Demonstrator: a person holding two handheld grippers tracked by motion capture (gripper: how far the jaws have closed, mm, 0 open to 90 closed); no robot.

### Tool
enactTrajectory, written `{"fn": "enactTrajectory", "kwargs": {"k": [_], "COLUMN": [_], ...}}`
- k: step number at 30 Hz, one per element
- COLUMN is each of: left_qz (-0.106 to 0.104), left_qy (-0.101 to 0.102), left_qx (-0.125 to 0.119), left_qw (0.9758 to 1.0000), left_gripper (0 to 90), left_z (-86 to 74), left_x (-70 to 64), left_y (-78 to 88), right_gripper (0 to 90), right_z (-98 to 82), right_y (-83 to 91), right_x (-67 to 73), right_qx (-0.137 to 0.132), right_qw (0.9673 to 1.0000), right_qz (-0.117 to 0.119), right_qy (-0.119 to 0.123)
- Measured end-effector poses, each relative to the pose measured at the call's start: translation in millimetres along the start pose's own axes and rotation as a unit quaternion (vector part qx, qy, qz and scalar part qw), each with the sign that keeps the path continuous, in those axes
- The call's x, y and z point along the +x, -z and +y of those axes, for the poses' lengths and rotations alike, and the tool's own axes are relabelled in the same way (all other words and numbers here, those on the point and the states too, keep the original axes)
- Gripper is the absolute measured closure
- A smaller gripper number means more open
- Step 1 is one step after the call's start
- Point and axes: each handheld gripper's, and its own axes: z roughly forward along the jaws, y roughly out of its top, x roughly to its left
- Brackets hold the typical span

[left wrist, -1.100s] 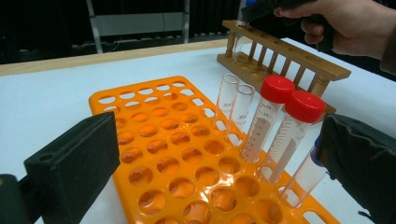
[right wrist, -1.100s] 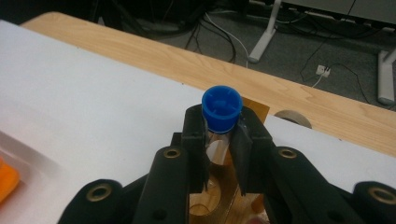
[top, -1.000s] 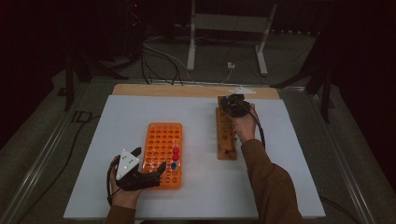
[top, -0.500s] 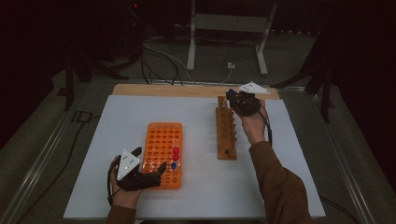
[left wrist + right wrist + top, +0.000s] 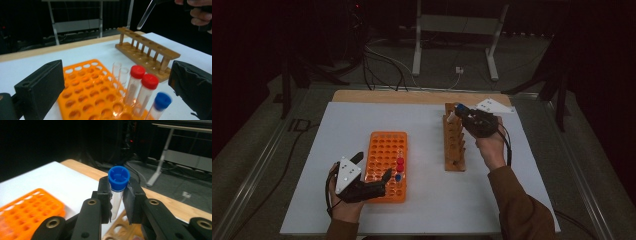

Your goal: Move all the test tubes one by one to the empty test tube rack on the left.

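Blue-capped tube (image 5: 118, 192) in right gripper (image 5: 117, 202)

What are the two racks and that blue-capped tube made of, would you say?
The orange rack looks like moulded plastic: one even bright colour, glossy, with a regular grid of holes. The wooden rack shows pale brown matt bars on turned pegs. The blue-capped tube in the right gripper has a clear see-through body, glass or plastic I cannot tell; its ribbed cap looks like plastic.

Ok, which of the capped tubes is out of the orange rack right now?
The blue-capped tube clamped in the right gripper, held above the wooden rack. The other three capped tubes stand in the orange rack.
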Motion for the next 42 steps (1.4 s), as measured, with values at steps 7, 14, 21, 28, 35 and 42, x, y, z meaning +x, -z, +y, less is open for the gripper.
{"fn": "enactTrajectory", "kwargs": {"k": [7,14,21,28,35,42], "left_qz": [-0.020,-0.044,-0.064,-0.055,-0.064,-0.071], "left_qy": [-0.025,-0.040,-0.063,-0.102,-0.130,-0.132], "left_qx": [0.002,0.004,0.024,0.045,0.061,0.074], "left_qw": [0.9995,0.9982,0.9957,0.9923,0.9876,0.9859], "left_gripper": [1.8,5.9,8.4,25.9,60.2,75.0], "left_z": [15.9,27.2,35.4,37.9,35.3,34.5], "left_x": [-21.9,-43.4,-60.8,-76.8,-84.8,-84.8], "left_y": [-19.0,-39.8,-56.2,-69.0,-73.9,-75.5], "right_gripper": [76.7,76.6,76.6,76.5,76.5,76.7], "right_z": [-5.3,-14.7,-24.5,-23.2,-21.0,-21.5], "right_y": [18.5,32.7,41.7,43.2,43.1,42.5], "right_x": [14.5,29.4,49.0,68.4,79.0,82.4], "right_qx": [-0.013,-0.003,0.010,0.036,0.040,0.042], "right_qw": [0.9992,0.9960,0.9910,0.9830,0.9784,0.9758], "right_qz": [0.038,0.089,0.133,0.180,0.203,0.215], "right_qy": [0.000,-0.004,0.000,-0.001,0.003,0.006]}}
